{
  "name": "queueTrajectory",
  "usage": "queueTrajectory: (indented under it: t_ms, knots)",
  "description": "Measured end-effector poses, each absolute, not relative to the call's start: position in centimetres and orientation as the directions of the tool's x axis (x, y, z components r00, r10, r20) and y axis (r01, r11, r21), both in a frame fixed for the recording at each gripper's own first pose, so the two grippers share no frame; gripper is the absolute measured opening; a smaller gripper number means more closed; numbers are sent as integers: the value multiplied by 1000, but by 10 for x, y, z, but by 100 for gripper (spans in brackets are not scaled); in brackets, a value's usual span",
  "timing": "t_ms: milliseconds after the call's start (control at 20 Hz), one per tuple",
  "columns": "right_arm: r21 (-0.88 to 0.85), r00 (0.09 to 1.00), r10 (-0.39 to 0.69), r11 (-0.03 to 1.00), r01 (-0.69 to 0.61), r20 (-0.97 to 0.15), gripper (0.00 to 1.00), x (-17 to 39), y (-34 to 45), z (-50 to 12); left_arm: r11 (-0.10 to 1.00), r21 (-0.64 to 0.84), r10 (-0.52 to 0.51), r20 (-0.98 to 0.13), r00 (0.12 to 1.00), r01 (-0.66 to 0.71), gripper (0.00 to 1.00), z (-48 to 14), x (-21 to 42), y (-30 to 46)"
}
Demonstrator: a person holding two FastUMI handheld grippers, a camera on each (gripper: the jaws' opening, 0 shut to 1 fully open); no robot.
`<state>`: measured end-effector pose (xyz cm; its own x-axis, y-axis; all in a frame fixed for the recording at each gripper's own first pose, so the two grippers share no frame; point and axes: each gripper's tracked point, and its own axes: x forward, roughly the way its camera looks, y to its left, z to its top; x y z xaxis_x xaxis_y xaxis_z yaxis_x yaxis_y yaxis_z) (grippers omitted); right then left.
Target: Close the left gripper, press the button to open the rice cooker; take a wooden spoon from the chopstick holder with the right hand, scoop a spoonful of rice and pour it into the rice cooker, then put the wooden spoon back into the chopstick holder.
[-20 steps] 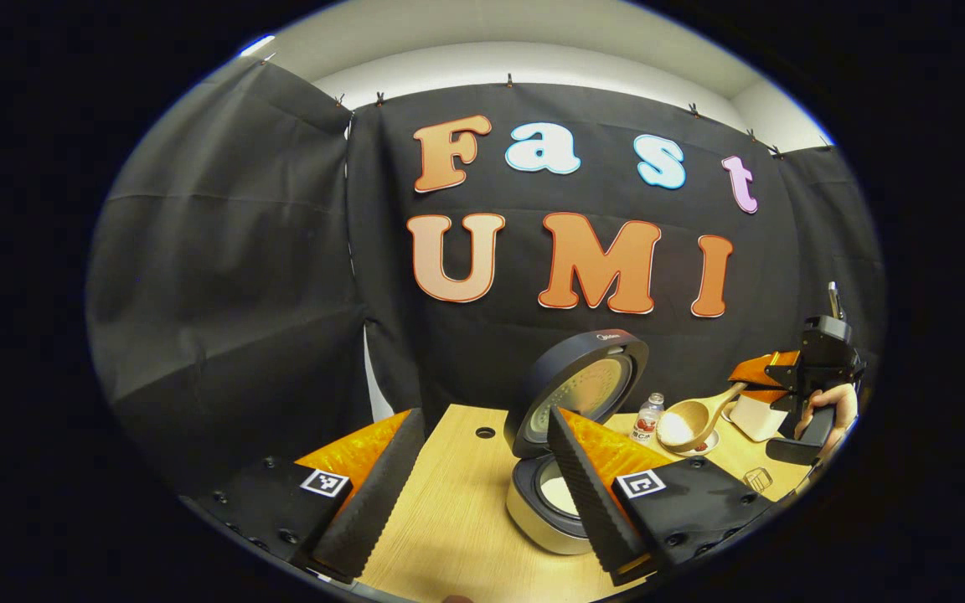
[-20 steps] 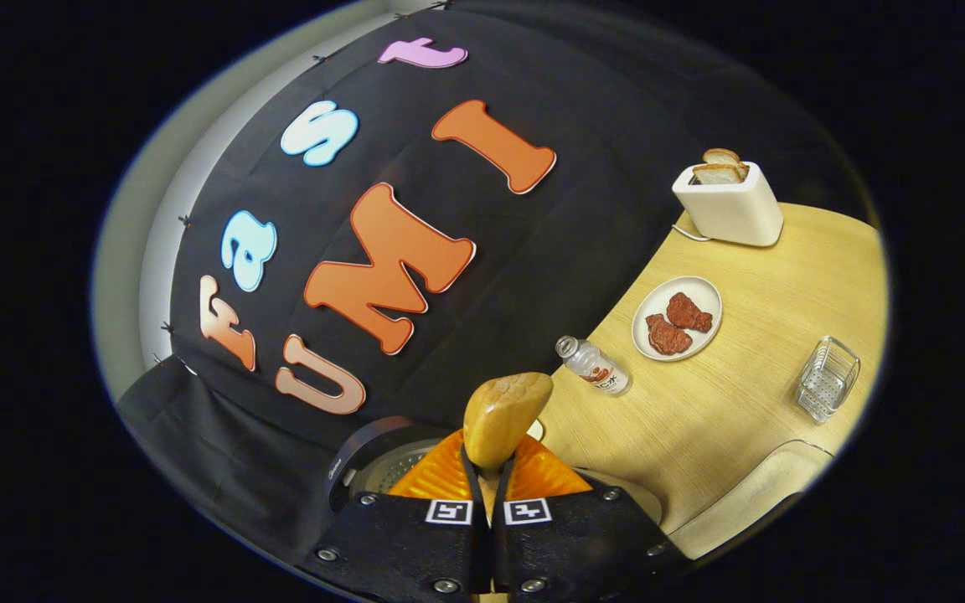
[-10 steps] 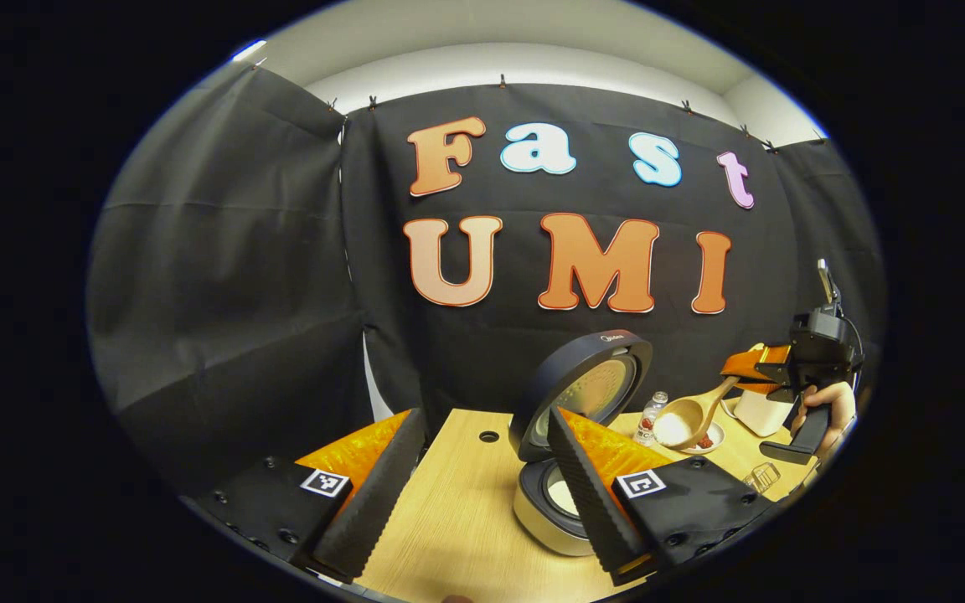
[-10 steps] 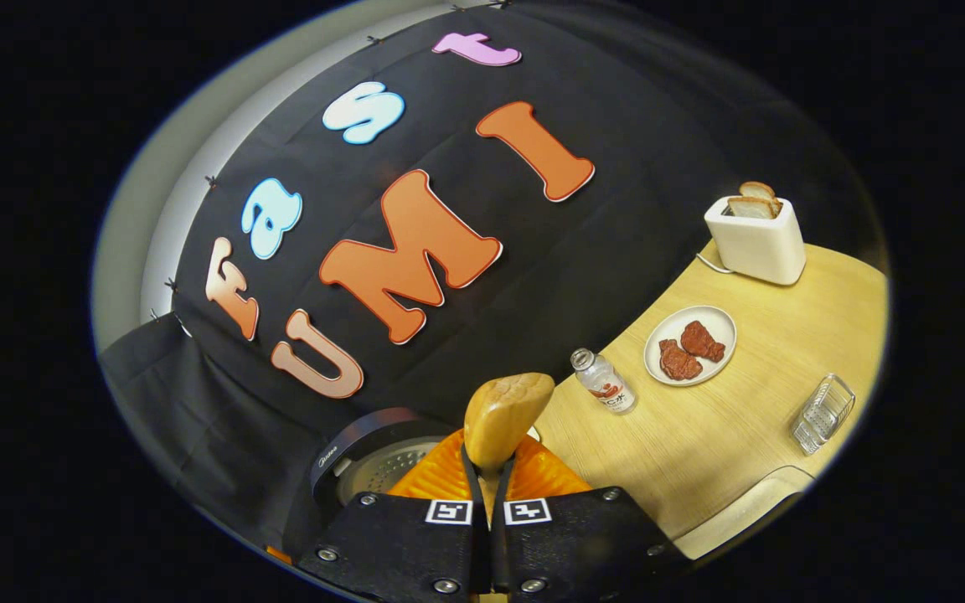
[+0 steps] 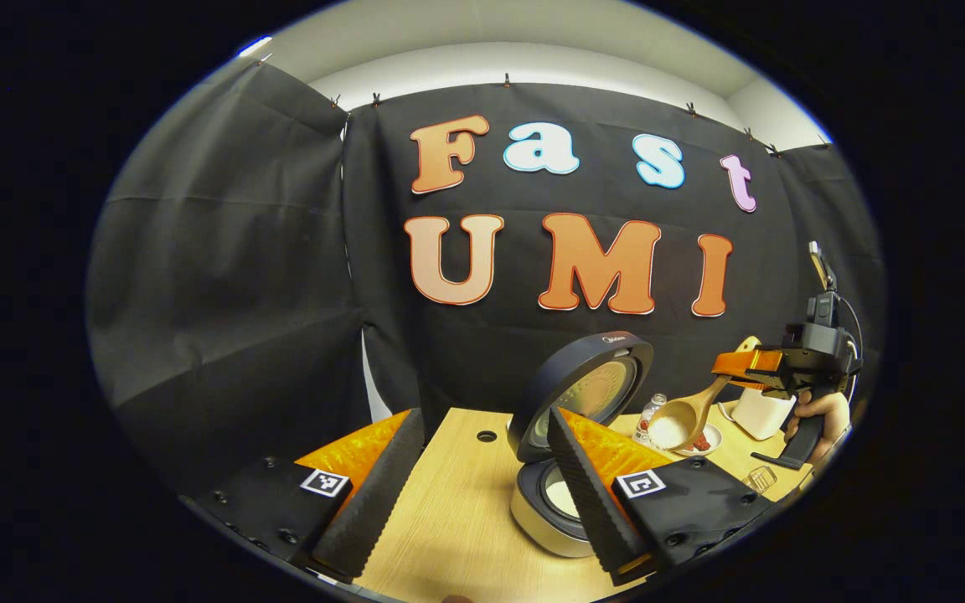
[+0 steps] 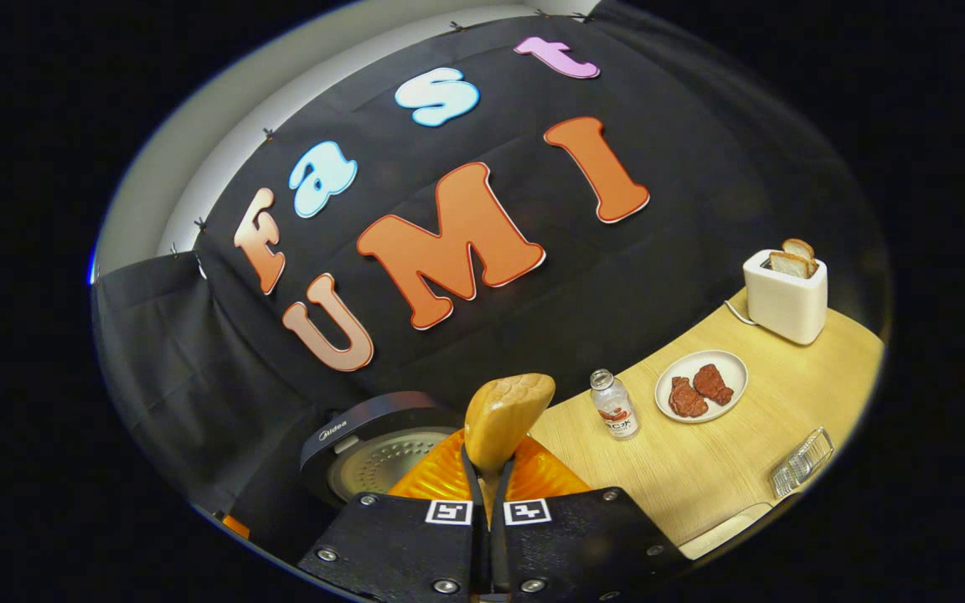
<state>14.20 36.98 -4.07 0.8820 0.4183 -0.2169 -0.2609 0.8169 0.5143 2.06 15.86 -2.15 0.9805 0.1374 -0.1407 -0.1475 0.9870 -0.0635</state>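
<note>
We hold the wooden spoon (image 5: 688, 413) by its handle in our right gripper (image 6: 488, 484), jaws clamped, just right of the open rice cooker (image 5: 570, 452). It's light and stiff; loose rice (image 5: 665, 431) spills if tipped. Our left gripper (image 5: 482, 477) gapes wide, empty.

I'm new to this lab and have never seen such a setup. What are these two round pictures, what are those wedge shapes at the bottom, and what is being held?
Each picture comes from a fisheye camera riding on a hand-held two-finger gripper; the wedges are that gripper's own fingers. In the left gripper view, the left gripper is open and empty, near the open rice cooker. Farther off, a hand holds the right gripper, shut on a wooden spoon carrying rice. On the wooden table stand a small bottle, a plate of meat, a toaster with bread and a wire holder.
</note>
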Motion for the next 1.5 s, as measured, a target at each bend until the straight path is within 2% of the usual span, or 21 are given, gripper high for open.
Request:
queueTrajectory:
  t_ms: [400, 950, 1500]
  knots:
    - [353, 883, 437, 864, -360, -169, 0, 138, 385, -30, 983, -93, 142, -148, 979, -157, 100, -25, 23, 166]
    - [234, 847, 501, 857, -458, -178, 0, 131, 408, -34, 983, -86, 149, -149, 978, -163, 100, -28, 24, 172]
    - [-55, 828, 522, 839, -542, -203, 0, 129, 425, -62, 980, -87, 164, -163, 973, -180, 100, -30, 31, 176]
